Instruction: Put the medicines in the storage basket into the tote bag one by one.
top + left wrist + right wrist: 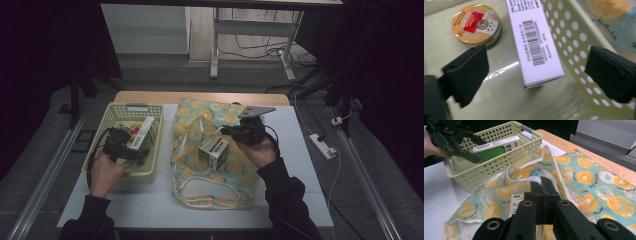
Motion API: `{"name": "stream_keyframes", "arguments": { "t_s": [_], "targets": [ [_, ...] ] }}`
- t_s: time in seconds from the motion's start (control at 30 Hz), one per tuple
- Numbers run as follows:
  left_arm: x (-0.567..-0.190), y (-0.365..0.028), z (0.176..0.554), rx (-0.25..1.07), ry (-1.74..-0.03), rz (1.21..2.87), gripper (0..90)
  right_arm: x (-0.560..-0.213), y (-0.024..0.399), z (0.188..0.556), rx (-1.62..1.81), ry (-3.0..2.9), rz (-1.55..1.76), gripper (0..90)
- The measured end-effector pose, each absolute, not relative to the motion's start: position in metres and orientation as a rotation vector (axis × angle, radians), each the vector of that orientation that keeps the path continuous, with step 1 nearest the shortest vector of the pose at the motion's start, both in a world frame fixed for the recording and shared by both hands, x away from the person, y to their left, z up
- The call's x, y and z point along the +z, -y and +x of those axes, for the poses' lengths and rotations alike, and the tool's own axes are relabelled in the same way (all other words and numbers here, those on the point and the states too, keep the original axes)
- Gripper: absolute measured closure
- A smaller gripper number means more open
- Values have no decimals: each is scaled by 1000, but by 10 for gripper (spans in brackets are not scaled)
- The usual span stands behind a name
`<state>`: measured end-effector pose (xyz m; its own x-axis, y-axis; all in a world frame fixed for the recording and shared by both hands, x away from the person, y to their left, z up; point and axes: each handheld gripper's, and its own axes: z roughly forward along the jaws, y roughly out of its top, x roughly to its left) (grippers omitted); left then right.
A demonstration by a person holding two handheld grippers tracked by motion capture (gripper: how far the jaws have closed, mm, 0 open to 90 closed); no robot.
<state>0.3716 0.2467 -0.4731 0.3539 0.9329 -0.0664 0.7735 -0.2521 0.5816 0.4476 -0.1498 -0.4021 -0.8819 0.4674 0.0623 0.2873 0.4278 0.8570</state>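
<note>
Presently the left tool, jaws apart, straddles the box in the basket at left; right tool clamps the bag; next, close and lift.

A white-topped rectangular table with a wooden far edge carries two things. A pale yellow perforated plastic basket stands on its left part. Just right of the basket, nearly touching it, lies a flat cloth bag printed with orange citrus slices, spread towards the near edge.
</note>
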Motion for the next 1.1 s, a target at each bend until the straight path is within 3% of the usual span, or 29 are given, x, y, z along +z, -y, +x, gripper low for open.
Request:
{"name": "stream_keyframes", "arguments": {
  "t_s": [0.23,0.53,0.73,1.1],
  "targets": [
    [-474,-244,371,380,-1509,2112,331,-402,150,447,1439,-2493,664,898],
    [-473,-245,372,361,-1550,2073,532,-401,150,447,1440,-2492,663,898],
    [-473,-245,372,375,-1576,2055,593,-401,150,447,1443,-2492,660,898],
    [-466,-258,369,328,-1560,2025,619,-400,150,446,1444,-2491,661,898]
  ]
}}
